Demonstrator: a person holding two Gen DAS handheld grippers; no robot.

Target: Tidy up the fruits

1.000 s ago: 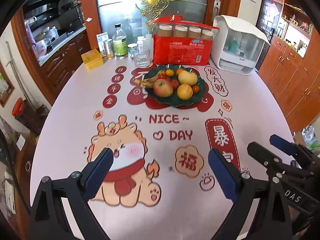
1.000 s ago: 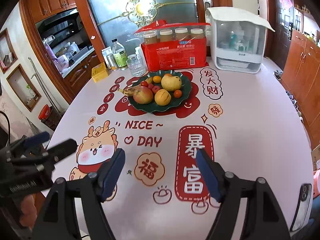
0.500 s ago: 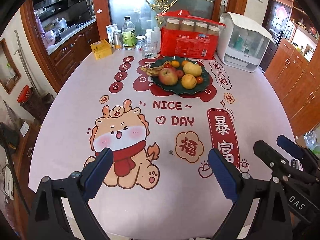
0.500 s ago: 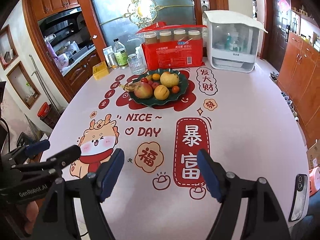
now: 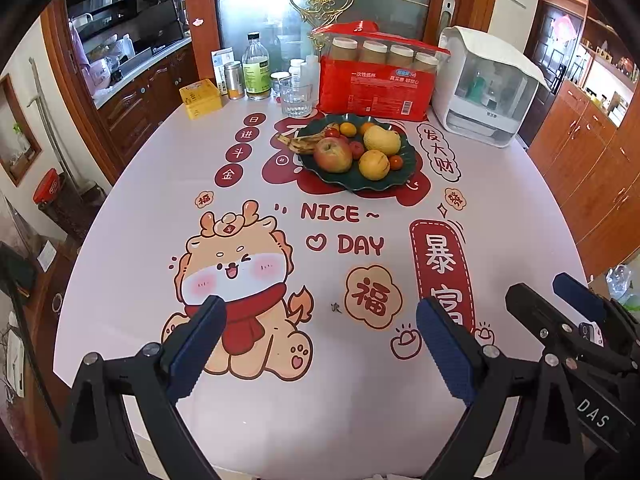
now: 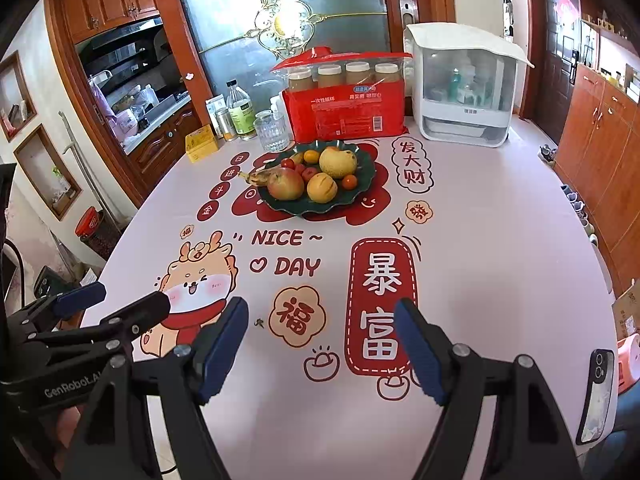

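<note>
A dark green plate (image 5: 408, 176) (image 6: 360, 196) stands at the far middle of the table. It holds an apple (image 5: 333, 155) (image 6: 285, 184), two yellow pears (image 5: 381, 140) (image 6: 338, 162), a spotted banana (image 5: 298, 145), an orange and small tomatoes. My left gripper (image 5: 320, 340) is open and empty above the near table edge. My right gripper (image 6: 322, 344) is open and empty beside it. Each gripper shows in the other's view, the right one (image 5: 560, 308) and the left one (image 6: 108, 304).
Behind the plate stand a red cup pack (image 5: 376, 84), a glass (image 5: 296, 98), bottles (image 5: 256, 68), a yellow box (image 5: 200, 98) and a white appliance (image 5: 484, 88). A phone (image 6: 598, 396) lies at the near right edge. Wooden cabinets flank the table.
Both grippers have pulled back and risen away from the plate, so more of the table shows. Both stay open and empty.
</note>
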